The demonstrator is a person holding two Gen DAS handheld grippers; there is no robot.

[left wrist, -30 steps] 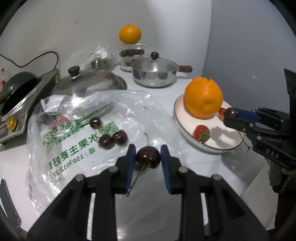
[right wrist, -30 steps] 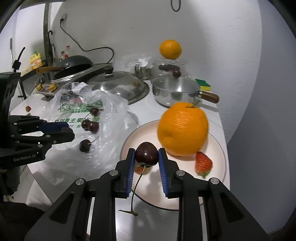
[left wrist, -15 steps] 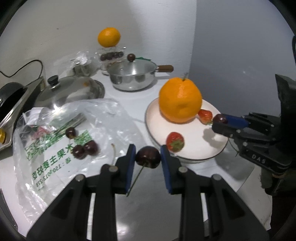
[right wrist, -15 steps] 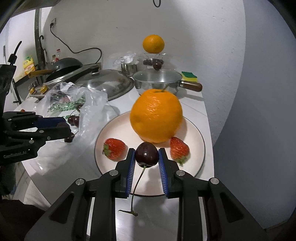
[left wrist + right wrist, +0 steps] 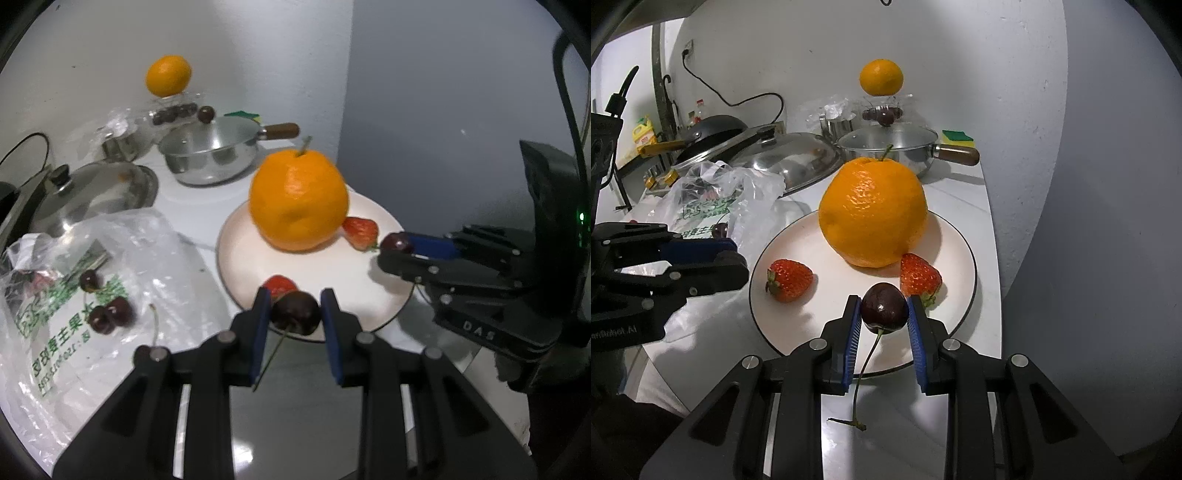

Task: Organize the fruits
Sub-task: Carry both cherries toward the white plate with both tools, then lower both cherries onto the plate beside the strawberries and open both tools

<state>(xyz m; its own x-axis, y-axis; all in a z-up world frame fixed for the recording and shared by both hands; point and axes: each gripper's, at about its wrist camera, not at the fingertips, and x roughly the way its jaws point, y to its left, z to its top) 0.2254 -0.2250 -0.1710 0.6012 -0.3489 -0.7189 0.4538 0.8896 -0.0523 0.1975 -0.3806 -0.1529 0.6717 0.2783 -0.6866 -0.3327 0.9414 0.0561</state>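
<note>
Both tools, left (image 5: pixel 295 321) and right (image 5: pixel 884 314), each clench a cherry (image 5: pixel 884 308) over the plate (image 5: pixel 956 243); next move, I judge: lower and release beside the strawberries (image 5: pixel 790 275).

Steel pan (image 5: pixel 886 146), lidded, wooden handle. Domed lid (image 5: pixel 786 162) beside it. Sponge (image 5: pixel 956 136) behind the handle. Black wok (image 5: pixel 714 125) on stove. Steel cup (image 5: pixel 123 146). Wall cable (image 5: pixel 738 101).

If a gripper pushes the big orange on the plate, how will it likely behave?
The big orange is round with little flat base, so it would probably roll, maybe into a strawberry. It looks firm and heavy, unlikely to dent. The plate has only a low rim, a weak stop.
</note>
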